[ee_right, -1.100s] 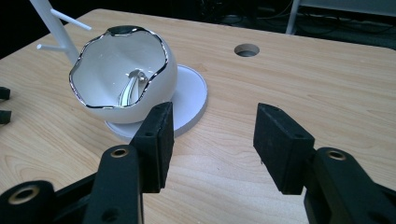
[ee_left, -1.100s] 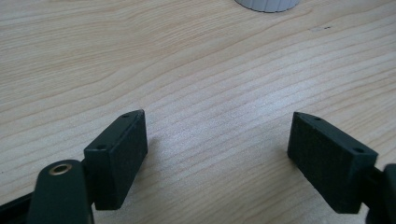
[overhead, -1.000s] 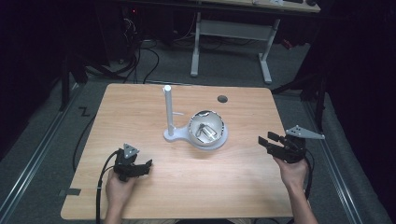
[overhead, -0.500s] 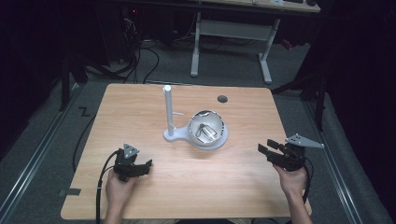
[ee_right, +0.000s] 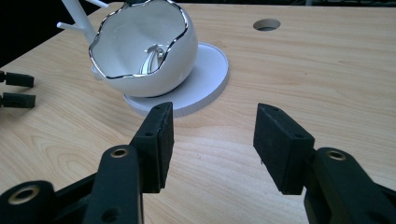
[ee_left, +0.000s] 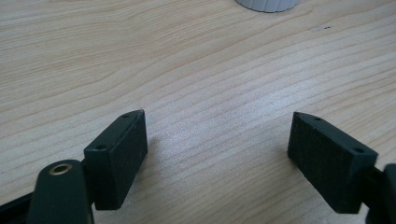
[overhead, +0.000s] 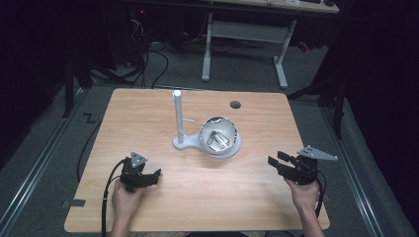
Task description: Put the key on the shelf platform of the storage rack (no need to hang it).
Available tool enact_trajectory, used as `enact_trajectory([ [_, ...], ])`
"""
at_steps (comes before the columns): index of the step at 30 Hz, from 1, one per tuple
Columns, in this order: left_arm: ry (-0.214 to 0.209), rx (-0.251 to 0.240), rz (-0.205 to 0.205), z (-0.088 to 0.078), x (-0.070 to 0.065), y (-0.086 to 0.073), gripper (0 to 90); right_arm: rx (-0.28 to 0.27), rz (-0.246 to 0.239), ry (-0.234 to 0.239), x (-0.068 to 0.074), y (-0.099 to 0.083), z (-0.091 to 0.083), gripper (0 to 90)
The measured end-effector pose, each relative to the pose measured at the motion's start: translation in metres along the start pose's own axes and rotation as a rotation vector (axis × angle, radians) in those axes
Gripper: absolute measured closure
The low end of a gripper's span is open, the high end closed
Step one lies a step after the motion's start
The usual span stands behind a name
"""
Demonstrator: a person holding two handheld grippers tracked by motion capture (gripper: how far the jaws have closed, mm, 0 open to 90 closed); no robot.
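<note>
A white bowl with a wavy silver rim (overhead: pixel 219 134) lies tilted on the round plate of a white stand (overhead: pixel 232 150), near the table's middle. A silvery piece lies inside the bowl (ee_right: pixel 144 51). A thin white post (overhead: pixel 177 116) rises from the stand's left end. My left gripper (overhead: pixel 154 177) rests low at the front left, open, with bare wood between its jaws (ee_left: pixel 218 119). My right gripper (overhead: pixel 274 158) is at the front right, open and empty. It points at the bowl, a short way off from the stand's plate (ee_right: pixel 208 79).
The wooden table (overhead: pixel 148 123) has a round cable hole (overhead: pixel 235 104) behind the bowl. The left gripper's two tips (ee_right: pixel 16 88) show far off in the right gripper view. Cables and a white desk frame (overhead: pixel 207 44) stand on the dark floor beyond.
My right gripper has sunk toward the table and drifted a little nearer the front edge, jaws unchanged. The left gripper, bowl and stand have not moved.
</note>
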State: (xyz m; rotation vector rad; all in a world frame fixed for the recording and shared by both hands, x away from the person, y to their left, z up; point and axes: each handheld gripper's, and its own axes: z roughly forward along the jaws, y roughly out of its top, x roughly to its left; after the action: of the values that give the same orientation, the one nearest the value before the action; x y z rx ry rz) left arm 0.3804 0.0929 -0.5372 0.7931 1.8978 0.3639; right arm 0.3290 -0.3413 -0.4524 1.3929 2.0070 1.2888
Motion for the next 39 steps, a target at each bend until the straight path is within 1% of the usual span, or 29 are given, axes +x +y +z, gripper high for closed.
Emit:
enact_trajectory([
  [4,0.000,-0.001,0.000,0.000,0.000,0.000,20.3,0.014,0.010,0.010,0.001,-0.007,0.006,48.6],
  [6,-0.001,0.000,0.001,0.000,0.000,0.000,20.3,0.022,0.024,0.016,0.002,-0.012,0.010,48.6],
  [7,0.003,0.000,-0.004,0.000,0.000,0.000,20.3,0.025,0.029,0.019,0.002,-0.014,0.011,48.6],
  [8,-0.001,-0.001,0.002,0.000,0.000,0.000,20.3,0.027,0.030,0.022,0.003,-0.015,0.013,48.7],
  [13,0.002,0.000,-0.004,0.000,0.000,0.000,20.3,0.041,0.033,0.027,0.006,-0.020,0.019,48.7],
  [14,0.000,0.000,0.000,0.000,0.000,0.000,20.3,0.041,0.025,0.028,0.006,-0.021,0.020,48.7],
  [19,-0.001,0.000,0.002,0.000,0.000,0.000,20.3,0.060,0.026,0.031,0.011,-0.026,0.027,48.8],
  [22,0.000,0.000,0.000,0.000,0.000,0.000,20.3,0.068,0.014,0.032,0.012,-0.030,0.031,48.8],
  [23,0.001,0.000,-0.001,0.000,0.000,0.000,20.3,0.074,0.022,0.028,0.013,-0.031,0.032,48.8],
  [30,0.000,0.000,-0.001,0.000,0.000,0.000,20.3,0.091,-0.001,0.018,0.017,-0.036,0.040,48.4],
  [33,0.002,0.000,-0.003,0.000,0.000,0.000,20.3,0.103,0.001,0.016,0.019,-0.040,0.045,48.3],
  [39,0.000,0.000,0.000,0.000,0.000,0.000,20.3,0.117,-0.025,0.000,0.023,-0.044,0.051,47.4],
])
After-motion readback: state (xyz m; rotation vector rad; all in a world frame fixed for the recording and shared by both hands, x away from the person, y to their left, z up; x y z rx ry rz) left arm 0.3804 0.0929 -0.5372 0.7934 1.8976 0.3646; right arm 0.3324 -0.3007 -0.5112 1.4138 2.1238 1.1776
